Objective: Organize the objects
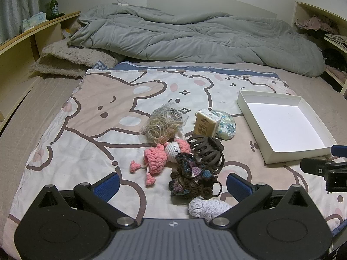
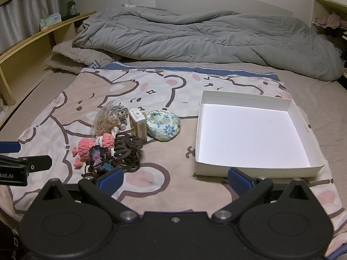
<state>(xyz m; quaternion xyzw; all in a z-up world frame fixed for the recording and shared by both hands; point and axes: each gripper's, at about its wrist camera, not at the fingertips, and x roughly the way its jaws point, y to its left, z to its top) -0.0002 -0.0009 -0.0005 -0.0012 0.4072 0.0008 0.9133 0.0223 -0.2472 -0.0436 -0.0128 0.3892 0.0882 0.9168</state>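
- Looking at the white box, I see nothing inside it, so I think the tidying has not really begun.
- All the small things sit in one pile on the bed, to the left of the box and apart from it.
- My left hand-held gripper is wide open and holds nothing. It hangs just over the near side of the pile.
- My right hand-held gripper is wide open too, and holds nothing. It sits low by the near edge of the box.
- The pink doll is knitted, soft and bumpy, with little round feet.
- The dark yarn thing is knitted too, with blue and purple bits and a loose loop.
- The brown hair clip looks like hard plastic with long curved teeth.
- The clear bag is crinkly and full of thin tan bands.
- The small box is a tan card cube with square corners.
- The flower pouch is round, puffy cloth.
- A white wad lies closest to me; I cannot tell what it is.
- Every one of these has to go in the box, I think.
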